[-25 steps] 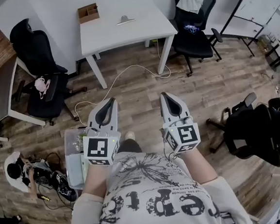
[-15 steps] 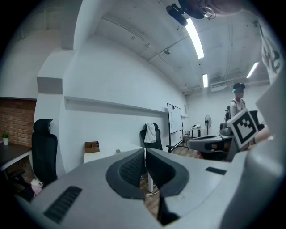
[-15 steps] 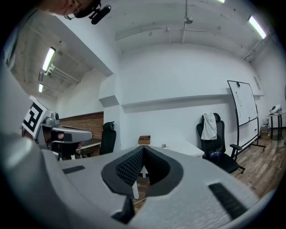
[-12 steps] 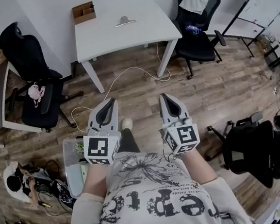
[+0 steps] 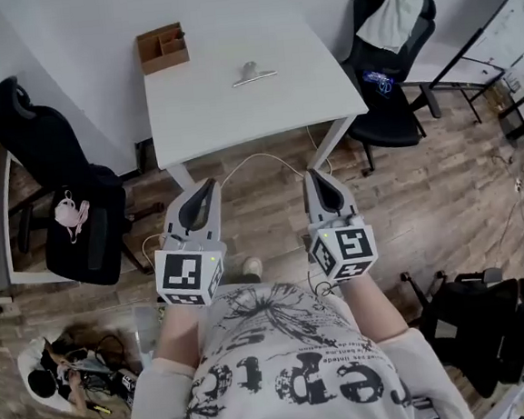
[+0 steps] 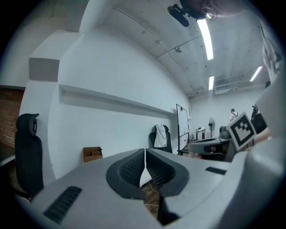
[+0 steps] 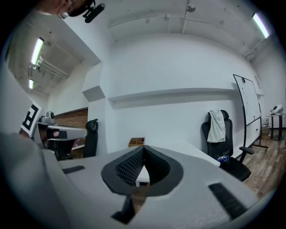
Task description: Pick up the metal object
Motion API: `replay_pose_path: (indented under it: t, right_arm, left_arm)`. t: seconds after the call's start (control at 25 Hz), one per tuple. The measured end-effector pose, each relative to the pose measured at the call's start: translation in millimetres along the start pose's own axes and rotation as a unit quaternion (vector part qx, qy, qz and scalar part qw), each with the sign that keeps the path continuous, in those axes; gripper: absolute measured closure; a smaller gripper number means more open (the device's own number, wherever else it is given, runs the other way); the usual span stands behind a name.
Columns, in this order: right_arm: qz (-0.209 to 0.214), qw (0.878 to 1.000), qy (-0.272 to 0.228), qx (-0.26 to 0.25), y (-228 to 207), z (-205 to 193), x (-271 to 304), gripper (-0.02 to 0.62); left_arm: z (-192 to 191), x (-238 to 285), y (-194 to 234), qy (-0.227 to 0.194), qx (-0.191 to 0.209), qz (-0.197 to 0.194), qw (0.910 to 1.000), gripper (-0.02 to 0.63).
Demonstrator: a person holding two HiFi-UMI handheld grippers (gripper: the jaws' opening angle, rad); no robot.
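Observation:
The metal object [image 5: 252, 74], a small silvery clip-like piece, lies near the middle of the white table [image 5: 236, 115] in the head view. My left gripper [image 5: 209, 185] and right gripper [image 5: 313, 174] are held side by side over the wooden floor, just short of the table's near edge, both pointing at it. Each is shut with nothing between its jaws. In the left gripper view the left gripper's [image 6: 145, 150] jaws meet in a thin line; the right gripper [image 7: 143, 147] looks the same in its own view. Neither gripper view shows the metal object.
A brown compartment box [image 5: 160, 47] sits at the table's far left corner. A black chair [image 5: 49, 177] stands to the left, and one draped in white cloth [image 5: 391, 19] to the right. A white cable [image 5: 267, 158] runs under the table. Clutter [image 5: 67, 376] lies at bottom left.
Both grippers and the person have moved forward toward the white table, which now sits much closer in the head view. Both grippers stay shut and empty.

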State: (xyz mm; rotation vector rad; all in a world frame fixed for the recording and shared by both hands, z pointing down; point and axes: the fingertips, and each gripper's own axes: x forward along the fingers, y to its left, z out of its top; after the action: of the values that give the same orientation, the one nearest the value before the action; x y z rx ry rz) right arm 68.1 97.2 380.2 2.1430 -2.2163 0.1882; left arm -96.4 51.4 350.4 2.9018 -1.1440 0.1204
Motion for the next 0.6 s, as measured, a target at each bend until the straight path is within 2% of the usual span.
replay_pose_path:
  t: [0.28, 0.6]
  right_arm:
    - [-0.01, 0.999, 0.035, 0.015, -18.5, -9.8, 88.5, 0.606]
    - [0.028, 0.998, 0.061, 0.001, -42.7, -22.8, 185.6, 0.606]
  left_arm:
    - [-21.3, 59.7, 54.7, 0.029, -0.02, -0.003, 0.9994, 0.595]
    - [-40.0, 130.1, 97.8, 0.039, -0.035, 0.029, 0.9982, 0.595]
